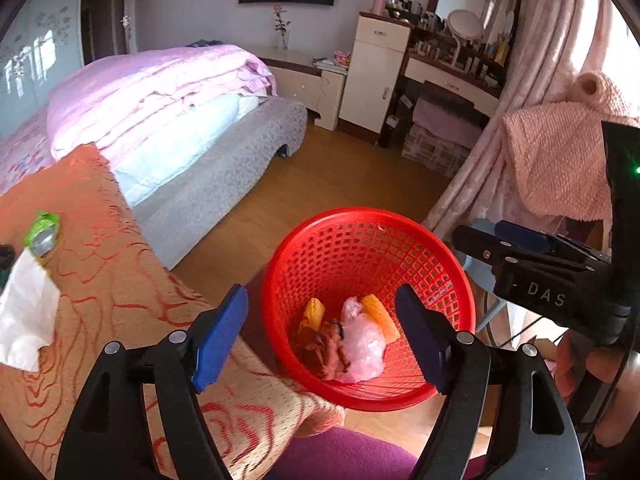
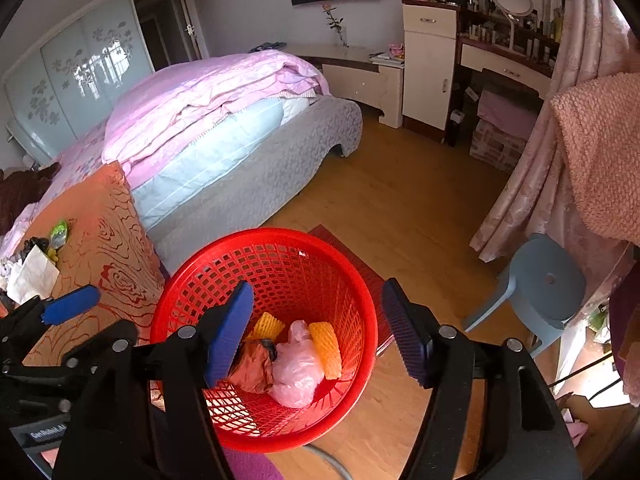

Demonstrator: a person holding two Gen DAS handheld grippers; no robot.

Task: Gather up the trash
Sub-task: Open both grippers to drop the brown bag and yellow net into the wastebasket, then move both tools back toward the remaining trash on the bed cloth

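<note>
A red mesh basket (image 1: 360, 216) stands on the floor beside the cloth-covered table. It holds a pink plastic bag (image 1: 362, 340), two yellow foam nets (image 1: 380, 316) and a brown wrapper (image 1: 324, 348). My left gripper (image 1: 320, 296) hangs open above the basket with nothing between its fingers. My right gripper (image 2: 317, 286) is also open and empty over the basket (image 2: 264, 236), above the pink bag (image 2: 296, 364). On the table lie a white tissue (image 1: 24, 320) and a green wrapper (image 1: 42, 232), left of both grippers.
The table's orange patterned cloth (image 2: 108, 240) borders the basket on the left. A bed (image 2: 224, 136) fills the back left. A blue stool (image 2: 548, 280) and pink curtain (image 2: 520, 184) stand on the right, a red mat (image 2: 360, 264) behind the basket.
</note>
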